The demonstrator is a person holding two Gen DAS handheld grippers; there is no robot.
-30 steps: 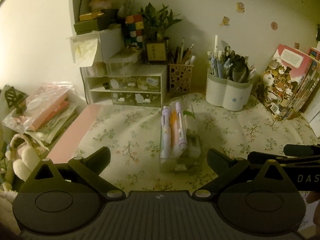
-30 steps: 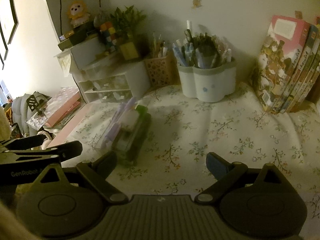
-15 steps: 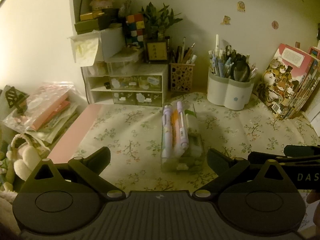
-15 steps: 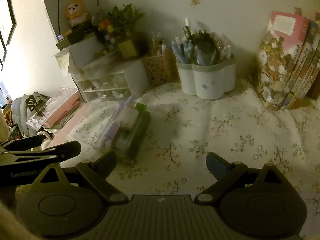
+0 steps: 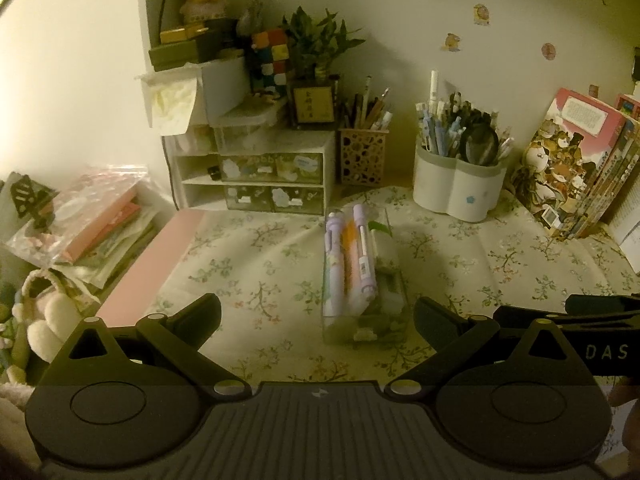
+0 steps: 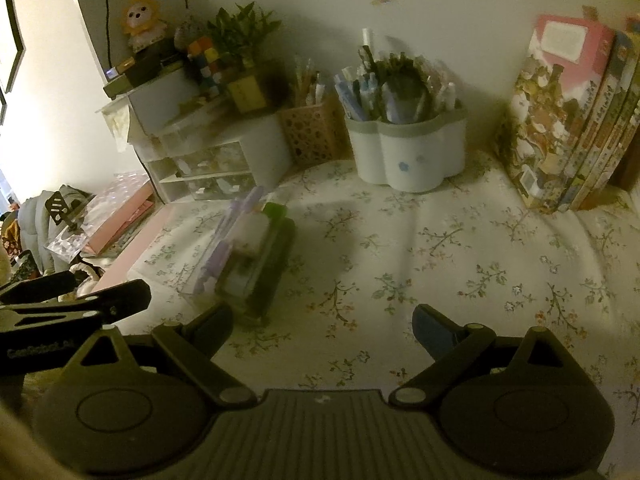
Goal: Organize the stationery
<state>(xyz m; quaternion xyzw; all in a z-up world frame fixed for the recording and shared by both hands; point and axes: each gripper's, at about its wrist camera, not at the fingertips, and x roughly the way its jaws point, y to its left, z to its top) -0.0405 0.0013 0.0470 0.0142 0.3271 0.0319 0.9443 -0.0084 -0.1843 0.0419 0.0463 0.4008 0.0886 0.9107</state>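
A clear plastic box [image 5: 366,320] sits on the floral cloth, with pastel pens [image 5: 352,260] lying across its top and a green-capped item beside them. My left gripper [image 5: 318,314] hovers open just in front of the box, nothing between its fingers. In the right wrist view the same box [image 6: 248,268] lies left of centre, blurred. My right gripper [image 6: 322,324] is open above bare cloth, to the right of the box. A white clover-shaped pen holder [image 5: 456,190] [image 6: 408,152] full of pens stands at the back.
A brown lattice pen cup [image 5: 362,156] and a white drawer unit [image 5: 256,184] stand by the wall. Books [image 5: 580,168] lean at the right. A pink pad [image 5: 152,264] and a pile of bags [image 5: 80,224] lie at the left edge.
The left view has crept slightly closer to the box. The right view has swung a little, blurring the scene. Both grippers stay open.
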